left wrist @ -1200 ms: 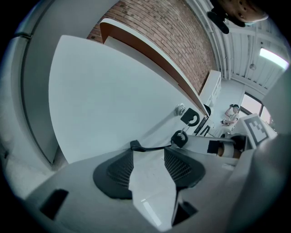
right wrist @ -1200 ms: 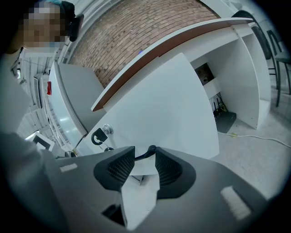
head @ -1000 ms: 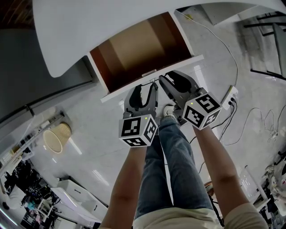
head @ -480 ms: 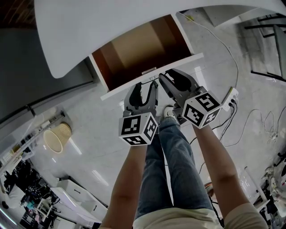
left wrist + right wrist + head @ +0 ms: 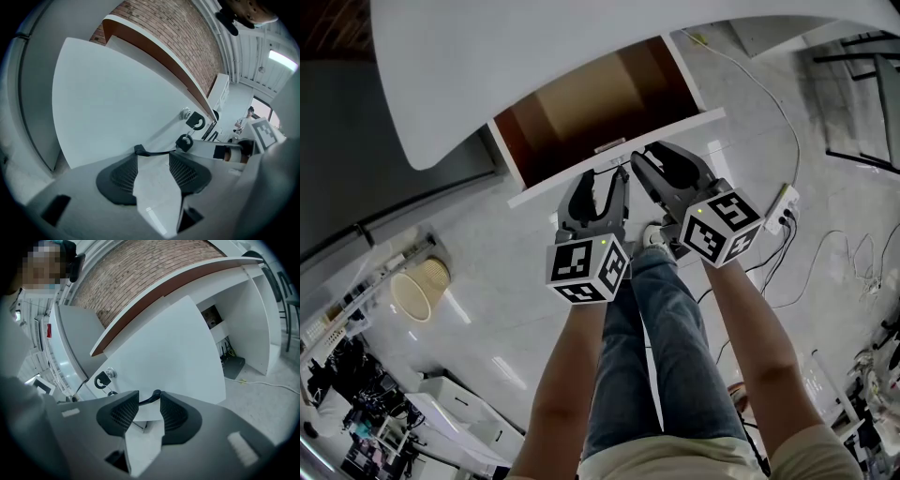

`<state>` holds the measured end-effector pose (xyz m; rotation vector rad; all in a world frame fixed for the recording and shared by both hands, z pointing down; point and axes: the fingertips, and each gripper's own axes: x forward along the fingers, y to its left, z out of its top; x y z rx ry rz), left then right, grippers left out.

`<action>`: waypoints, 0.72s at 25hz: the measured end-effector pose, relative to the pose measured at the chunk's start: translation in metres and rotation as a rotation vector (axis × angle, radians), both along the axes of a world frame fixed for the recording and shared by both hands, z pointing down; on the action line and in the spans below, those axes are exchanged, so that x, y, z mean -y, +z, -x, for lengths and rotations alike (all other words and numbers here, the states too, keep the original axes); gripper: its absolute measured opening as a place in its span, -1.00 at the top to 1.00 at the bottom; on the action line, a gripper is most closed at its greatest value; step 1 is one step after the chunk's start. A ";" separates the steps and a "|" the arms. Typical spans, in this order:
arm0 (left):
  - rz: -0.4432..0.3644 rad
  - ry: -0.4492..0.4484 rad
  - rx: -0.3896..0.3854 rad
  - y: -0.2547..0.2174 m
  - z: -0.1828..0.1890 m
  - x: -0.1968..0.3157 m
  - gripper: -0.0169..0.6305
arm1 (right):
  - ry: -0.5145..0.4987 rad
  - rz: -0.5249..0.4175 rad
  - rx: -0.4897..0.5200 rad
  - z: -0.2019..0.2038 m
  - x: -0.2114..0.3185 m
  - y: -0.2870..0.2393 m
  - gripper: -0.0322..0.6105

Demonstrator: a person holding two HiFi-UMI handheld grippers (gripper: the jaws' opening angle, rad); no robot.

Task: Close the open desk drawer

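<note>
The open desk drawer (image 5: 591,108) shows a brown inside under the white desk top (image 5: 534,47). Its white front panel (image 5: 675,131) runs slantwise just beyond both grippers. My left gripper (image 5: 607,174) and right gripper (image 5: 654,156) stand side by side with their tips at that panel. In the left gripper view the panel (image 5: 117,103) fills the picture, with a lock and key (image 5: 185,113) at the right, and the left gripper (image 5: 154,152) is open with nothing between the pads. The right gripper (image 5: 149,397) is open the same way before the panel (image 5: 173,348).
My jeans-clad legs (image 5: 656,328) and a shoe (image 5: 654,232) are below the grippers. A wicker basket (image 5: 420,286) stands on the floor at the left. A power strip (image 5: 786,202) with cables lies at the right, with dark chair legs (image 5: 862,84) beyond it.
The drawer front has slid a little further in under the desk top, and both grippers have followed it slightly. The jaws look the same.
</note>
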<state>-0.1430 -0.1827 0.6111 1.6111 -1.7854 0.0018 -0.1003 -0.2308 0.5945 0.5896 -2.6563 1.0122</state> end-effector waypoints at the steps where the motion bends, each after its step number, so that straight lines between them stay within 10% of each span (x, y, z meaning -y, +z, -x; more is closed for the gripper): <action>1: 0.000 -0.002 0.000 0.000 0.001 0.000 0.30 | -0.001 0.000 0.000 0.001 0.001 0.000 0.45; 18: -0.004 -0.013 0.003 0.000 0.012 0.014 0.30 | -0.005 -0.004 0.006 0.011 0.014 0.001 0.45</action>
